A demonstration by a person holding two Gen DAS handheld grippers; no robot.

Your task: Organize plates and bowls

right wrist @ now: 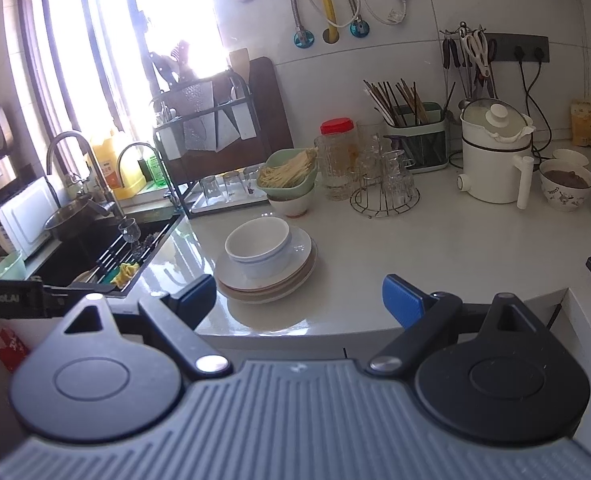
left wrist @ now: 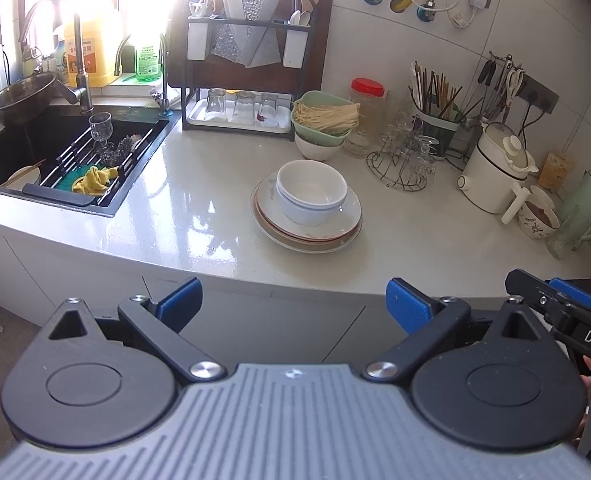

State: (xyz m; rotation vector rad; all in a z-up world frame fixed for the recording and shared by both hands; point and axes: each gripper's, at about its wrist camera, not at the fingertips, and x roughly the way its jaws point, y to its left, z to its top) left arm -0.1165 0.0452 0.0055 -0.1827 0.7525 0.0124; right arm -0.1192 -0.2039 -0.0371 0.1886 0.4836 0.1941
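Grippers both stand wide, nothing between the blue pads. Left gripper [left wrist: 294, 300] hangs off the counter's front edge, pointed down toward the cabinet face, clear of the crockery. Right gripper [right wrist: 299, 300] is likewise spread, left pad over the counter edge just short of the plates, no contact. Its black frame shows at the right margin of the left view; a bit of a hand shows behind it.

Plates [left wrist: 307, 236]: a stack on the counter [left wrist: 199, 216], mid-surface, near the front edge. Lower plates show a brown rim; top one is white. Bowls [left wrist: 311, 196]: two white ones nested, seated upright on the top plate, slightly left of centre in the right view.

Sink [left wrist: 27, 148] lies left of the stack, well apart, with a slatted rack [left wrist: 107, 152] across it carrying a stemmed glass [left wrist: 100, 130] and a yellow cloth [left wrist: 94, 180].

Behind the stack: green bowl [left wrist: 323, 118] of pale noodles set on a white bowl, then a red-lidded jar [left wrist: 366, 114] and a wire stand of glasses [left wrist: 405, 160]. Farther right: chopstick holder [left wrist: 435, 124], white electric pot [left wrist: 495, 168], patterned bowl [left wrist: 537, 218]. Dish rack [left wrist: 247, 60] with upturned glasses stands at the back wall.
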